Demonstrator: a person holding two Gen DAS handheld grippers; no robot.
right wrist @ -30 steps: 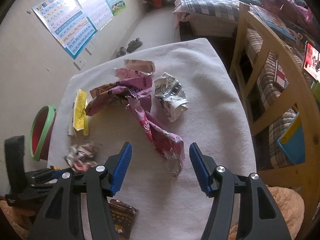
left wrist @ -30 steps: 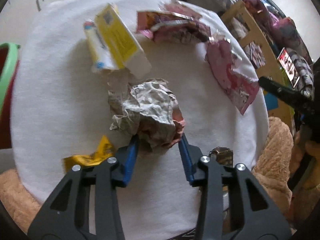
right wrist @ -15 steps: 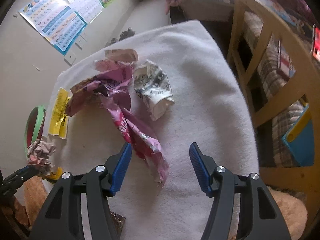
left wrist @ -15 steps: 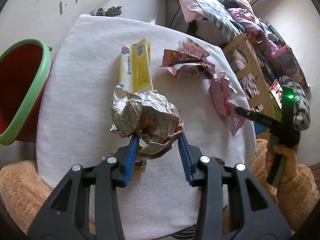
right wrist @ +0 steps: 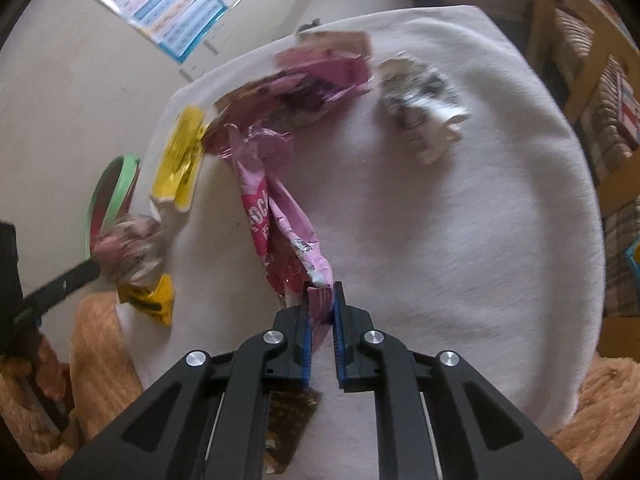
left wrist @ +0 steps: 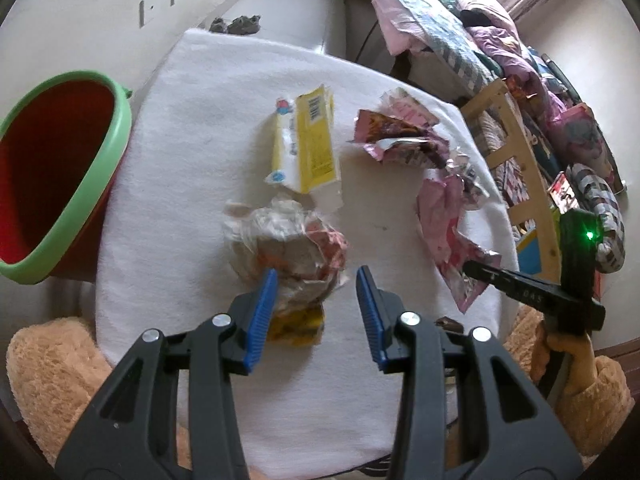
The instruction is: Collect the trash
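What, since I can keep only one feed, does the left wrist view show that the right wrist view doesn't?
Left only: the left gripper's blue pads and a green light on the right gripper. Right only: its pads shut on the pink wrapper's end. Both: the wrapper, yellow box, bin, and the paper ball the left gripper holds.

We note bare white cloth surface right of centre; flattened yellow carton and torn pink wrappers crowd its far-left part.
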